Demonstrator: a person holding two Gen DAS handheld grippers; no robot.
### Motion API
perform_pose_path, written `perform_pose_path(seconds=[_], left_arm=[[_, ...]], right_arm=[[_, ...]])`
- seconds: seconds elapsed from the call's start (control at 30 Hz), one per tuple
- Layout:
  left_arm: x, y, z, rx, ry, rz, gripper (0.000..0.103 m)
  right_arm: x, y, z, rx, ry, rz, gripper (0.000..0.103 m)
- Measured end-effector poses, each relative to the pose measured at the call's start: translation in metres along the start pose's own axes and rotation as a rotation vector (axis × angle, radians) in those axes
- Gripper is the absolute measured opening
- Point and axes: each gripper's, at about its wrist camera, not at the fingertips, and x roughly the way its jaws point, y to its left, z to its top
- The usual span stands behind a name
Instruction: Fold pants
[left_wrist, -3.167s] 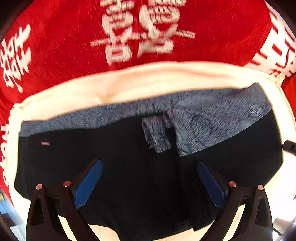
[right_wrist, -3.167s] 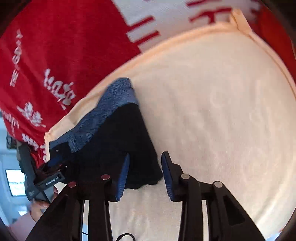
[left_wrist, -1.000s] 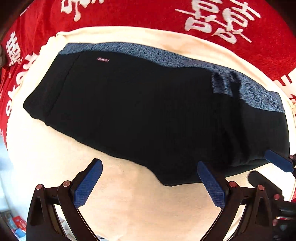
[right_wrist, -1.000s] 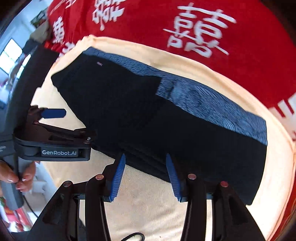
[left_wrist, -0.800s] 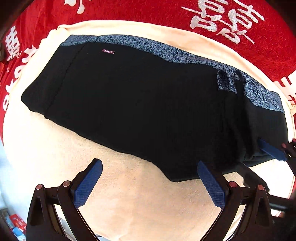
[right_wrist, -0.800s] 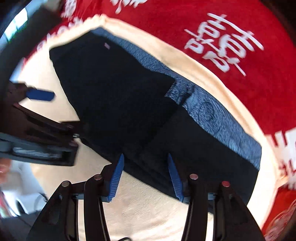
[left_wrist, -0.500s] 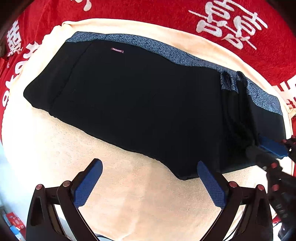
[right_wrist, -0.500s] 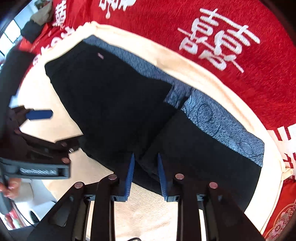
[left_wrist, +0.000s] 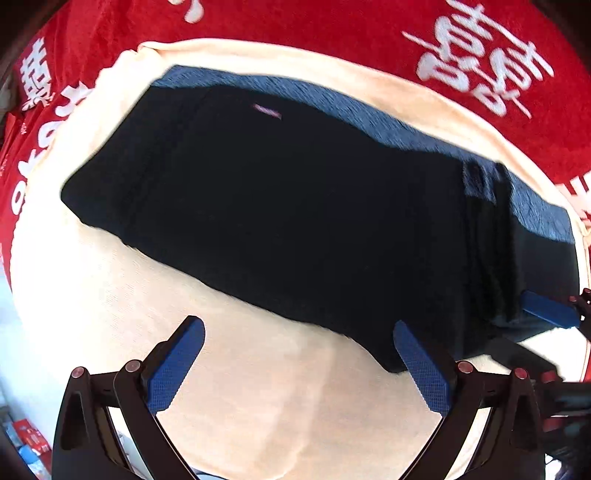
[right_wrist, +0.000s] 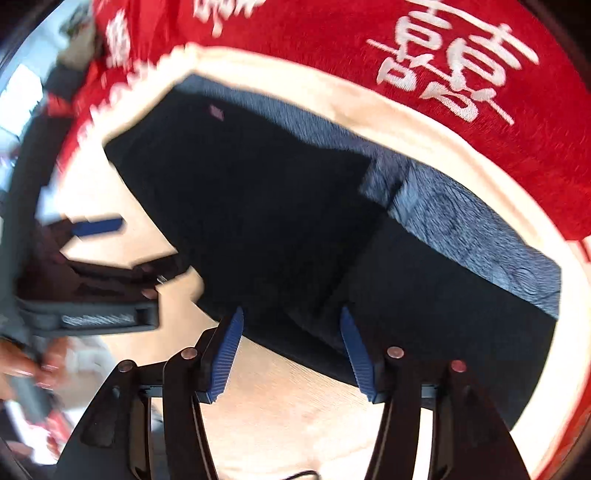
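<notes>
Left wrist view, bottom of frame: left hand-held gripper (left_wrist: 295, 363) with its blue pads spread wide apart, nothing between them, hovering over bare cream towel (left_wrist: 258, 406) just short of the garment's near hem. Right wrist view, bottom of frame: right hand-held gripper (right_wrist: 291, 350) now parted again, where half a second ago its pads were pinched close at the near hem; the dark cloth sits at and just past the pad tips, not clamped as far as can be told. Reads as a release, or a re-set of the grip, after the right-side fold was laid over. Mid-frame: black shorts (left_wrist: 295, 221) lie flat across the towel, with one end panel folded inward at the right of the left wrist view, its edge forming a seam-like ridge. Far edge: grey-blue waistband (right_wrist: 480, 236) runs along the top of the shorts, a small pink label (left_wrist: 266, 110) near upper centre. Beyond: red cloth with white characters (left_wrist: 369, 44) under the towel. Both views show motion blur. Judgement: first fold appears set; the opposite end at the left of the frame is still unfolded, likely the left hand-held gripper's next job.
</notes>
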Motion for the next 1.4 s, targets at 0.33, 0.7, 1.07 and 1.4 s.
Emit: perform_pose_path(seconds=[0.33, 0.7, 1.07, 1.4], left_arm=[[0.0, 0.069, 0.047, -0.154, -0.068, -0.032, 0.103], [0.02, 0.151, 0.074, -0.365, -0.124, -0.199, 0.103], [-0.001, 0.157, 0.053, -0.439, -0.188, -0.261, 0.103], [0.018, 0.207, 0.056, -0.594, -0.207, -0.419, 0.103]], right_arm=[[0.003, 0.013, 0.122, -0.023, -0.057, 0.185, 0.06], [0.083, 0.084, 0.221, -0.156, 0.023, 0.234, 0.059], [0.131, 0.121, 0.262, -0.088, 0.034, 0.24, 0.01], [0.134, 0.144, 0.274, -0.29, 0.075, 0.172, 0.048]])
